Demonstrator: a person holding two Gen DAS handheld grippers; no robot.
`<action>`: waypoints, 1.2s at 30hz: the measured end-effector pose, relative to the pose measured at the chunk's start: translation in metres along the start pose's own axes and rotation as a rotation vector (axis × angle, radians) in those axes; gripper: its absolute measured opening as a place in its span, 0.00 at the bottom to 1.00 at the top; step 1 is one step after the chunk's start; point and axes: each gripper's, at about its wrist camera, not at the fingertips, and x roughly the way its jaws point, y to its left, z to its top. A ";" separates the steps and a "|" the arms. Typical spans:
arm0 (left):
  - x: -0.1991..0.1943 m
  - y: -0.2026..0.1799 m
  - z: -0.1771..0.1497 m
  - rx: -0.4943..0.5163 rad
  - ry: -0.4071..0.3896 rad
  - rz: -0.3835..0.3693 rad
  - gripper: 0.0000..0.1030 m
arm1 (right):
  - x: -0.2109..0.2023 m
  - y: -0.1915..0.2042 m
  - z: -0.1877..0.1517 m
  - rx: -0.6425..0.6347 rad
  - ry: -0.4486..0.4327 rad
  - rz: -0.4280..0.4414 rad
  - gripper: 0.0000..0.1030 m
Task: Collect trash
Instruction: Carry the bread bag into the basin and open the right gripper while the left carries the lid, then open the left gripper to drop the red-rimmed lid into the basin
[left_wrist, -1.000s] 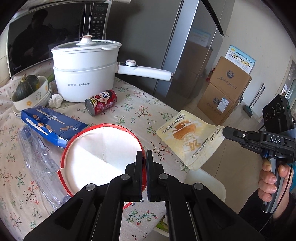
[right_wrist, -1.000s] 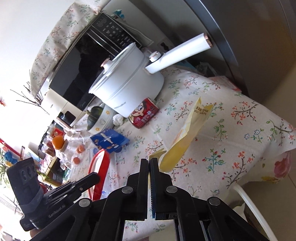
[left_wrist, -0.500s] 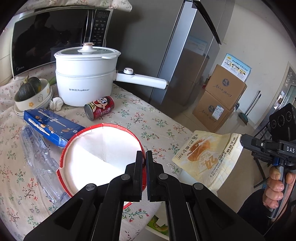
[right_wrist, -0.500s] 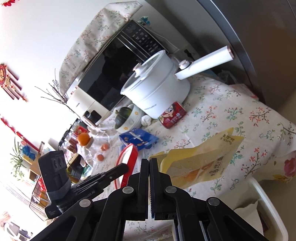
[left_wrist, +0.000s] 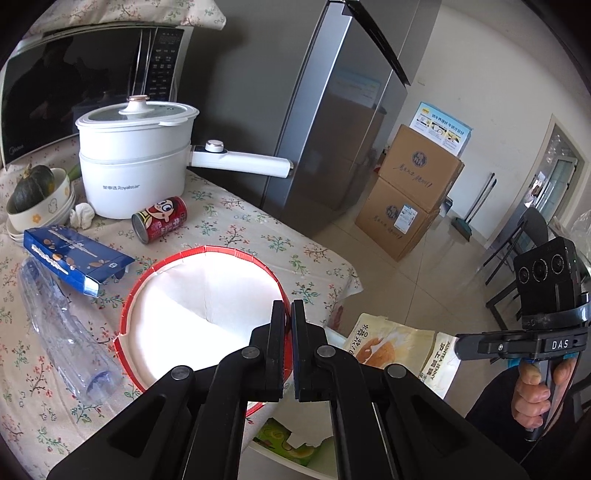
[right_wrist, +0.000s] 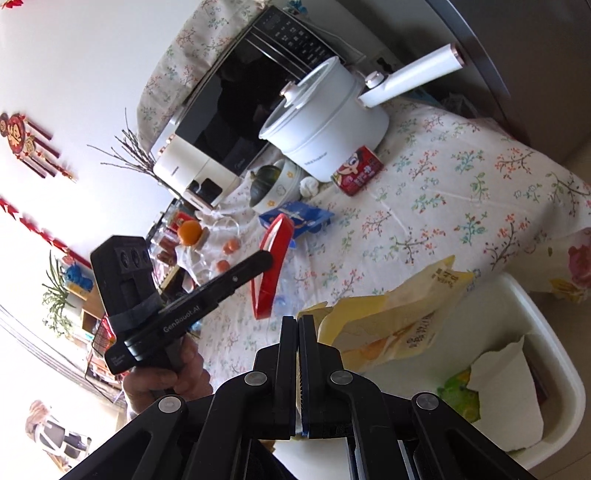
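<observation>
My left gripper (left_wrist: 288, 308) is shut on the rim of a red paper bowl (left_wrist: 199, 317) with a white inside, held above the table edge; it also shows in the right wrist view (right_wrist: 273, 258). My right gripper (right_wrist: 297, 321) is shut on a yellow snack bag (right_wrist: 391, 325), which hangs over a white trash bin (right_wrist: 554, 354) beside the table. The bag also shows in the left wrist view (left_wrist: 399, 350), low at the right. Paper trash lies in the bin. A red can (left_wrist: 160, 219), a blue box (left_wrist: 74, 254) and a clear plastic bottle (left_wrist: 62, 332) lie on the table.
A white electric pot (left_wrist: 136, 170) with a long handle stands at the back, before a microwave (left_wrist: 81, 92). A bowl with a squash (left_wrist: 33, 195) sits at the left. A grey fridge (left_wrist: 332, 122) and cardboard boxes (left_wrist: 410, 195) stand to the right.
My right gripper has carried the yellow bag off the table, down and over the white bin. My left gripper has lifted the red bowl slightly and drawn it toward the table edge.
</observation>
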 end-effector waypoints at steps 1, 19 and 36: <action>0.001 -0.003 0.000 0.004 0.004 -0.006 0.02 | 0.001 0.000 -0.003 -0.002 0.011 -0.004 0.01; 0.021 -0.042 -0.017 0.112 0.070 -0.056 0.02 | 0.095 -0.113 -0.055 0.040 0.445 -0.666 0.07; 0.088 -0.118 -0.086 0.323 0.299 -0.107 0.03 | 0.003 -0.104 0.002 0.150 0.065 -0.670 0.31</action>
